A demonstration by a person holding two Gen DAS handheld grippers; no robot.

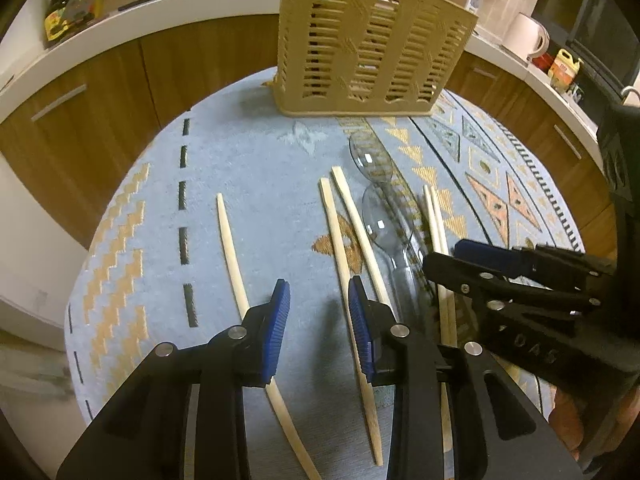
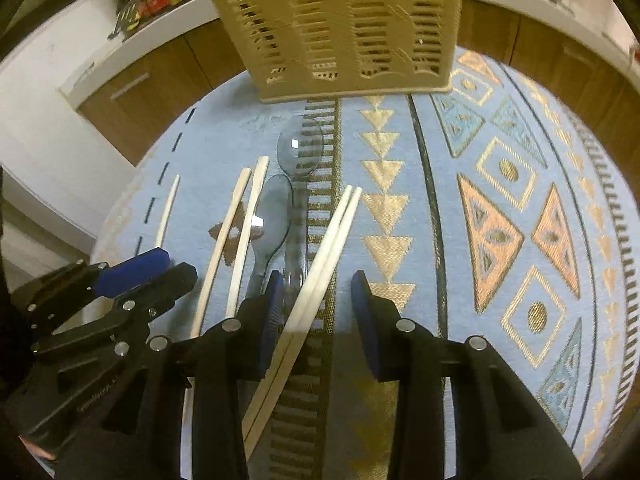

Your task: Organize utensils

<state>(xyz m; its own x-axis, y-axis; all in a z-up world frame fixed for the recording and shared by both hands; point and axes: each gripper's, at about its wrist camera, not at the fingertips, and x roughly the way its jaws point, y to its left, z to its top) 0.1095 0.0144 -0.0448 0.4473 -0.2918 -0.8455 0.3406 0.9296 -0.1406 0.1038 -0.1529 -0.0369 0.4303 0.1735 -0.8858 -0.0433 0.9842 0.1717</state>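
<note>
Left wrist view: left gripper (image 1: pixel 318 312) jaws parted, empty, above pale wooden chopsticks (image 1: pixel 340 248) on patterned blue cloth (image 1: pixel 248 168). Right gripper (image 2: pixel 318 304) parted, straddling a chopstick pair (image 2: pixel 320 272), pads apart from it.

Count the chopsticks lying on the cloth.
5: a lone chopstick at left, a middle pair beside the clear spoons, and a touching pair at right.
</note>
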